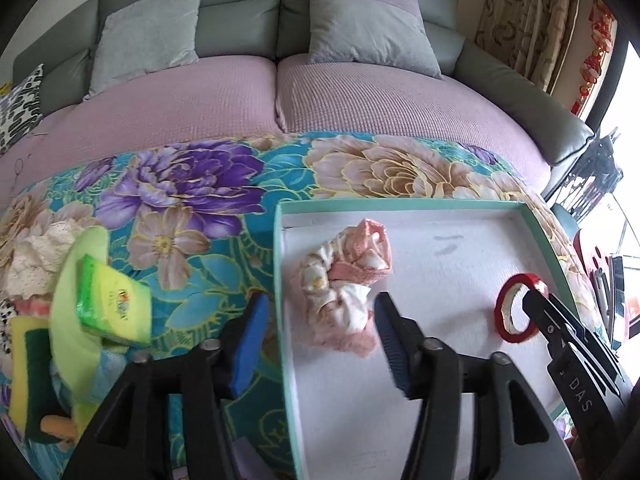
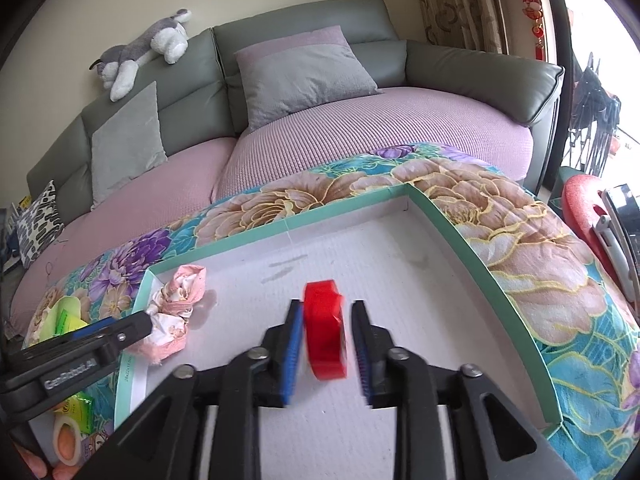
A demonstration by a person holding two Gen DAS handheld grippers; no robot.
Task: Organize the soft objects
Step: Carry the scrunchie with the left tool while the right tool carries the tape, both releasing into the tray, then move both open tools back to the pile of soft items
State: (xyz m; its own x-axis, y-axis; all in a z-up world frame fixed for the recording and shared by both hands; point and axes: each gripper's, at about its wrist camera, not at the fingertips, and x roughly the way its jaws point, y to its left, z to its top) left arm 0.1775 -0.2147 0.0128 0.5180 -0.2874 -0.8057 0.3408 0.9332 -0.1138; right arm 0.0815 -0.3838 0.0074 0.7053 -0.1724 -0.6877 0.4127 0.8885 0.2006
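At far left, on the floral teal quilt (image 1: 180,208), lies a heap of soft items: a cream lace cloth (image 1: 32,256), a lime-green cloth (image 1: 76,320) and a green-and-yellow wrapped packet (image 1: 114,304). Right of these sits the shallow white tray with a mint-green rim (image 1: 400,205). Inside its left end rests the crumpled pink-and-white printed cloth bundle (image 1: 346,284), knotted, with a fuzzy pink edge. The left gripper (image 1: 320,344) stands just before it, jaws wide apart and straddling the tray's left wall; the pads touch nothing. Further right in the tray, the red tape roll (image 2: 325,332) stands on edge. The right gripper (image 2: 326,354) has the roll between its jaws, narrowly apart, with a gap visible on each side.
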